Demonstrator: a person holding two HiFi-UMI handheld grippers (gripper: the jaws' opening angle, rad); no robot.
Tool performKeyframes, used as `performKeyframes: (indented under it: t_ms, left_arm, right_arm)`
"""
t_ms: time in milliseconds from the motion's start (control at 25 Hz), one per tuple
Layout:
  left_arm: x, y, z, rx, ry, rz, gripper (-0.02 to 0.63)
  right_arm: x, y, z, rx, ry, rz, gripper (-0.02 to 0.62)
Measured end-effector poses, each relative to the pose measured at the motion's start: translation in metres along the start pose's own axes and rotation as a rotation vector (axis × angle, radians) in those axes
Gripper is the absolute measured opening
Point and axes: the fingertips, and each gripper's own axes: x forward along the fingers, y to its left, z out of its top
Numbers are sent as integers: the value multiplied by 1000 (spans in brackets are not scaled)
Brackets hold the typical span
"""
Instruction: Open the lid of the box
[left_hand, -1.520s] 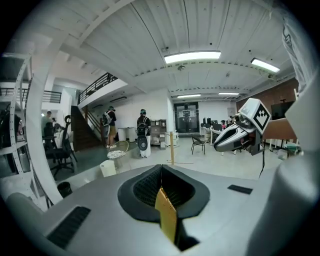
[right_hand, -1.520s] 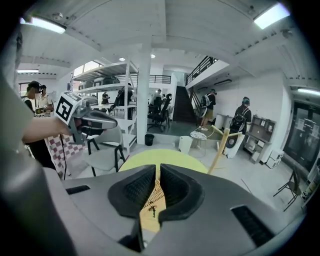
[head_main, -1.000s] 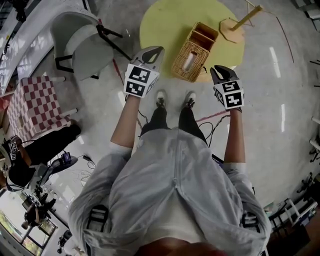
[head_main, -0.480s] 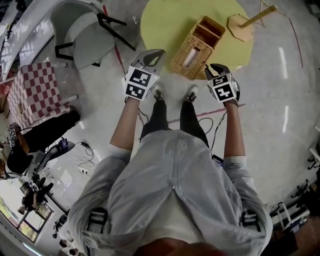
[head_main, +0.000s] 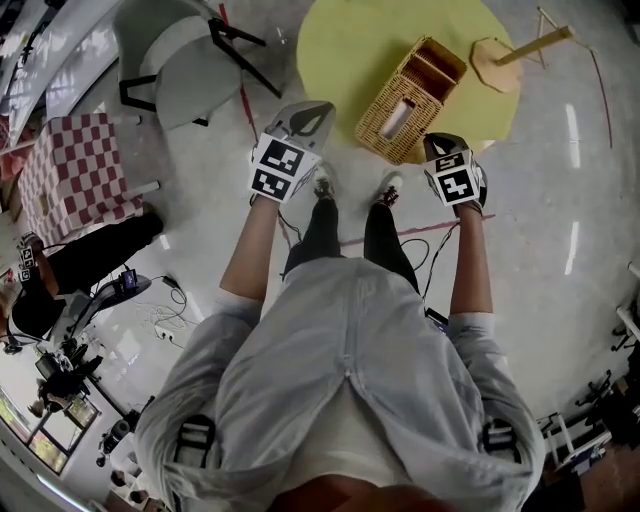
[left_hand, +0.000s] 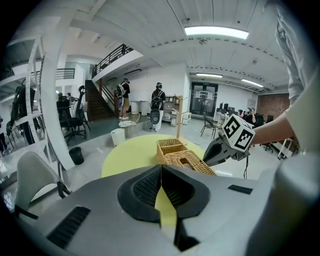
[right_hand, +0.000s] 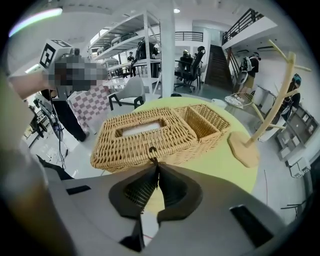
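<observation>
A wicker box (head_main: 408, 98) lies on the round yellow table (head_main: 345, 40). Its lid (right_hand: 170, 132) is down, with a slot in the top, and an open compartment sits at its far end. My right gripper (right_hand: 156, 169) is at the box's near side, shut on the dark latch loop (right_hand: 150, 152) that hangs from the lid's front edge. In the head view the right gripper (head_main: 438, 141) touches the box's near corner. My left gripper (head_main: 318, 108) hovers left of the box, off the table edge, shut on nothing. From the left gripper (left_hand: 161, 172) view the box (left_hand: 186, 159) lies ahead.
A wooden stand (head_main: 502, 50) with a slanted pole stands on the table just past the box. A grey chair (head_main: 178, 72) and a stool with a red-checked cloth (head_main: 70, 180) are at the left. Cables trail on the floor near my feet.
Over the past second my right gripper came forward and left up to the box's near side. The left gripper stayed about where it was beside the table edge.
</observation>
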Motion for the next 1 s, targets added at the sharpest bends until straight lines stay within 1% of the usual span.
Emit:
performKeyframes:
  t_ms: [160, 320, 400, 560, 720, 840, 1000]
  left_arm:
    - [-6, 6, 6, -1, -19, -2, 29]
    - [-17, 18, 17, 6, -48, 2, 29]
    - [-23, 25, 24, 5, -65, 9, 29]
    - [-36, 37, 36, 1, -100, 16, 29]
    - [-49, 54, 43, -4, -129, 25, 29]
    - [-59, 74, 43, -14, -144, 39, 29]
    - [-69, 105, 35, -32, -145, 54, 29]
  right_arm:
    - [-13, 3, 11, 8, -14, -11, 35]
    - [-27, 3, 27, -14, -13, -33, 34]
    - [-37, 2, 39, -22, -31, -42, 34]
    - [-59, 8, 74, -32, -80, -59, 34]
    - [-66, 15, 115, -37, -140, -64, 35]
    - [-61, 21, 145, -49, -162, -66, 35]
    - [-43, 35, 183, -62, -181, -66, 35]
